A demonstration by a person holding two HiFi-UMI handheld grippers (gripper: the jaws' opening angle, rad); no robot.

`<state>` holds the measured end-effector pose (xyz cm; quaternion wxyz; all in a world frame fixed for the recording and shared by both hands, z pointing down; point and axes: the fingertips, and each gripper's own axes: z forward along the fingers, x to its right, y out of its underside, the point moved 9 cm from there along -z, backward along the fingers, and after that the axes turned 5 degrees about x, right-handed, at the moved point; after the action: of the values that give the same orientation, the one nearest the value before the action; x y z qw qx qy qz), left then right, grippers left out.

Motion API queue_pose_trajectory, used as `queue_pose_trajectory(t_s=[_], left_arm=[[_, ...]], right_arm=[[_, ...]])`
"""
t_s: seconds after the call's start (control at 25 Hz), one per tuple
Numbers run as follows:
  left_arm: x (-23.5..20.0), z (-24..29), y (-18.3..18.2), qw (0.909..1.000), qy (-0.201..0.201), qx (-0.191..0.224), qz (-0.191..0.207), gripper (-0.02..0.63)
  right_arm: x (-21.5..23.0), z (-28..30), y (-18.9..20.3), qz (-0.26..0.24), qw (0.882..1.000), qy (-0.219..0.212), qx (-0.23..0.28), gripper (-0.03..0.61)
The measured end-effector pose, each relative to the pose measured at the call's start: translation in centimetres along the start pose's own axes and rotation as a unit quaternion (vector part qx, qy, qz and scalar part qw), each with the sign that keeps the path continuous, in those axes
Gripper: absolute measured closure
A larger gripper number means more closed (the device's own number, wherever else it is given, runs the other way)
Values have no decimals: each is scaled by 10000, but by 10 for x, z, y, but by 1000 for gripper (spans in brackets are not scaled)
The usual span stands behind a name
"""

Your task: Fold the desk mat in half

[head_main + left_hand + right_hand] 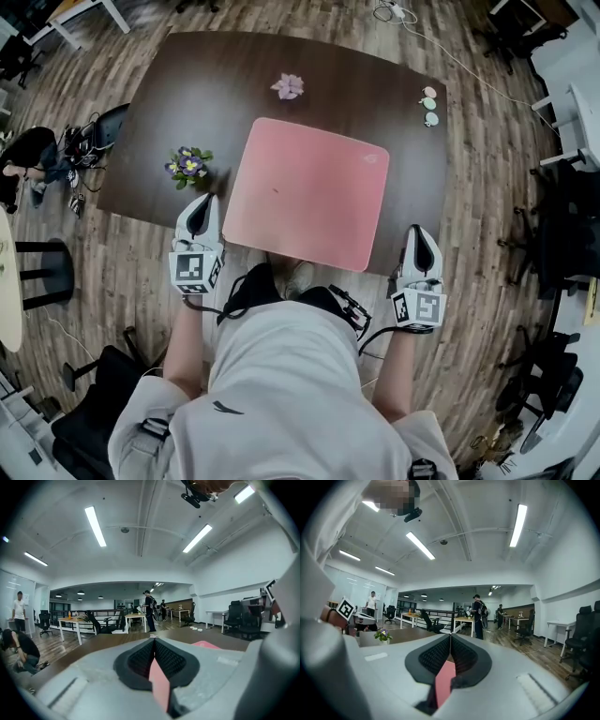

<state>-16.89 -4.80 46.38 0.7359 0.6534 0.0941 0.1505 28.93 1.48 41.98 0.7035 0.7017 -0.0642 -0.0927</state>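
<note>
The pink desk mat (pixel 305 192) lies flat and unfolded on the dark brown table (pixel 169 112), its near edge along the table's front edge. My left gripper (pixel 201 202) is at the table's front edge, just left of the mat's near left corner, apart from it. My right gripper (pixel 419 232) hangs off the front edge, to the right of the mat's near right corner. Both are shut, pads together, in their own views (pixel 153 640) (pixel 450 636). The left gripper view catches a patch of the mat (pixel 206 644) off to the right. A pink strip shows low behind each pair of pads.
A small pot of purple flowers (pixel 189 166) stands left of the mat, close to my left gripper. A pink flower (pixel 288 87) lies behind the mat and three small round things (pixel 429 106) sit at the far right corner. Office chairs and desks ring the table.
</note>
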Motion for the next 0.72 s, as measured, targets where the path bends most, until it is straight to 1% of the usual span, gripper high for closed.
queue_pose_trajectory(t_s=[0.2,0.4,0.56,0.68,0.72], left_arm=[[-5,15,3,9999,125,-16,-18,606],[-8,27,16,9995,250,-188,-19,606],[-16,37,40,9979,313,-507,-240,604],[-19,49,62,9949,425,-853,-335,563],[-19,54,70,9933,476,-990,-358,538]], right_arm=[[-4,7,4,63,9999,117,-21,569],[-10,11,10,125,9997,218,-36,569],[-20,13,16,197,9994,260,-69,569],[-23,17,18,255,9993,272,-81,569],[-23,18,19,288,9991,285,-78,569]])
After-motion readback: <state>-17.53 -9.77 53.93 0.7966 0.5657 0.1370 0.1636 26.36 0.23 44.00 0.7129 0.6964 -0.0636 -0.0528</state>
